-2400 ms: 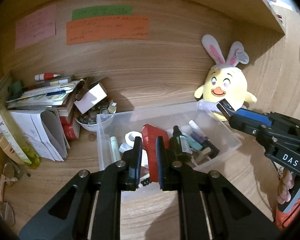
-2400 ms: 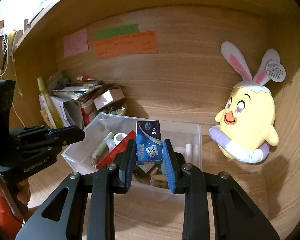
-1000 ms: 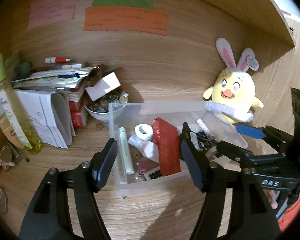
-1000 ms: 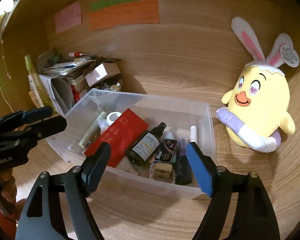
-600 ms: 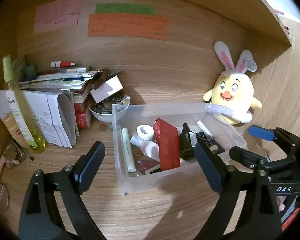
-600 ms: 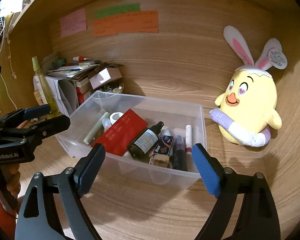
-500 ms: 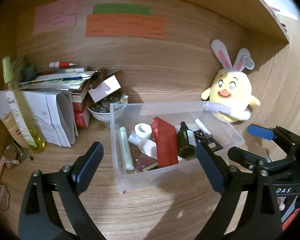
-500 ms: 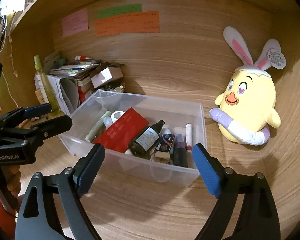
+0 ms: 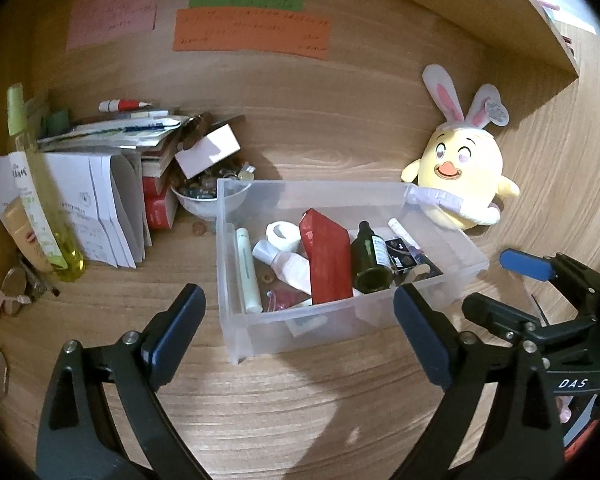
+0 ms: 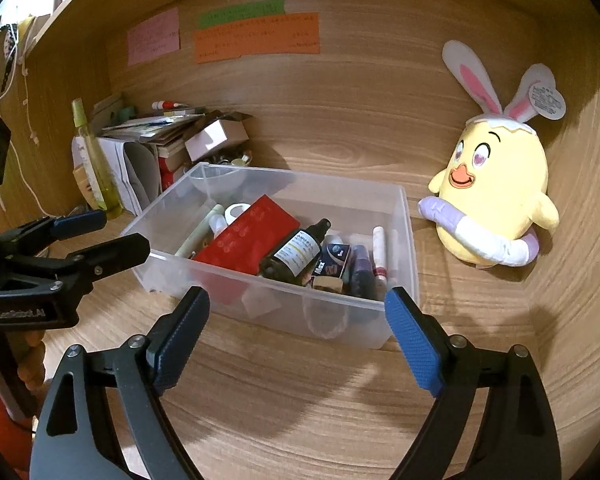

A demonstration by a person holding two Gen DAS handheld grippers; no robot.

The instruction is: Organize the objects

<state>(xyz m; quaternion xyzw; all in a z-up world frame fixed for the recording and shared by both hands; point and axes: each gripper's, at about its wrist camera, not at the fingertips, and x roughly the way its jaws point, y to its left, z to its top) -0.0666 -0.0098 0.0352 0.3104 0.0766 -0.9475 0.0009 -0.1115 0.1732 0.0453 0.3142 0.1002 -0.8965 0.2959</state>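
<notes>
A clear plastic bin (image 9: 312, 186) (image 10: 404, 216) stands on the wooden desk. It holds a red box (image 9: 326, 256) (image 10: 248, 240), a dark bottle (image 9: 370, 256) (image 10: 296, 252), a small blue box (image 9: 398, 254) (image 10: 334, 262), a pale tube (image 9: 248, 268), a tape roll (image 9: 282, 234) and other small items. My left gripper (image 9: 298, 300) (image 10: 116, 232) is open, just in front of the bin's near-left side. My right gripper (image 10: 297, 300) (image 9: 496, 284) is open before the bin's near-right wall. Neither holds anything.
A yellow plush chick with rabbit ears (image 9: 460, 176) (image 10: 496, 188) sits right of the bin. To the left are a stack of papers and books (image 9: 100, 184), a bowl of small items (image 9: 204, 196), a yellow-green spray bottle (image 9: 40, 200) and glasses (image 9: 12, 292). Paper notes (image 9: 252, 36) hang on the back wall.
The small blue box that my right gripper held above the bin now lies inside it. Both grippers have opened wide and drawn back from the bin.
</notes>
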